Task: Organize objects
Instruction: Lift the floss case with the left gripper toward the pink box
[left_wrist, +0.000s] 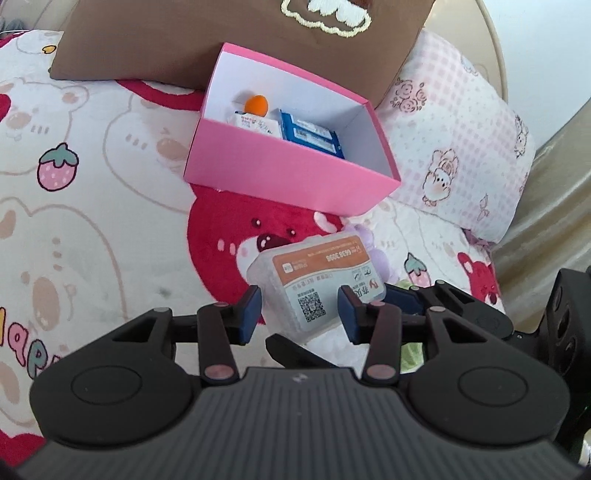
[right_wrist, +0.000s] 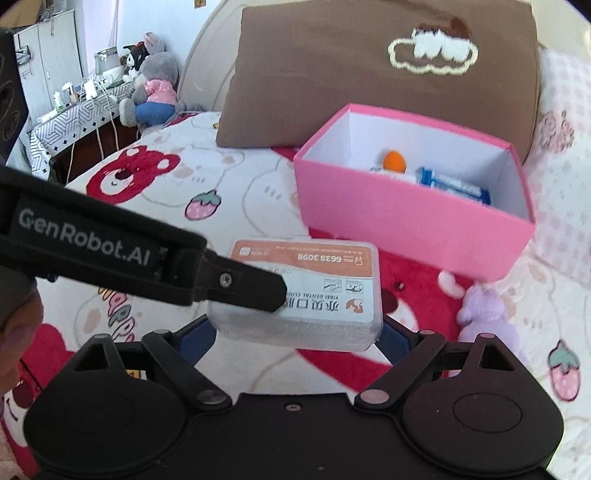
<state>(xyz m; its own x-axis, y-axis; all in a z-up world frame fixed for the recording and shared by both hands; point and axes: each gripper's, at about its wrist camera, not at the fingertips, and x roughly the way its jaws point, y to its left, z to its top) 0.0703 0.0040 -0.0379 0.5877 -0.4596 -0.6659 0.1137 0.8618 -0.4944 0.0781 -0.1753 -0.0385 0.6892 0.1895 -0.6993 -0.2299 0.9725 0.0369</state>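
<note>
Clear plastic case with orange-white label (right_wrist: 306, 291) lower centre of frame, above the bear-print bedspread (right_wrist: 236, 192), pinched widely by right hand-held gripper (right_wrist: 295, 338). Left hand-held gripper (left_wrist: 301, 310) narrow, pads (left_wrist: 249, 314) flanking case end, contact unclear. Pink cardboard box (right_wrist: 406, 221) upper right.

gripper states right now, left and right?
Left gripper: plastic box sits between its pads; whether they press on it cannot be told.
Right gripper: closed across the plastic box, holding it.

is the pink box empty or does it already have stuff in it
Not empty: the open pink box holds an orange-capped item and blue packets.
</note>
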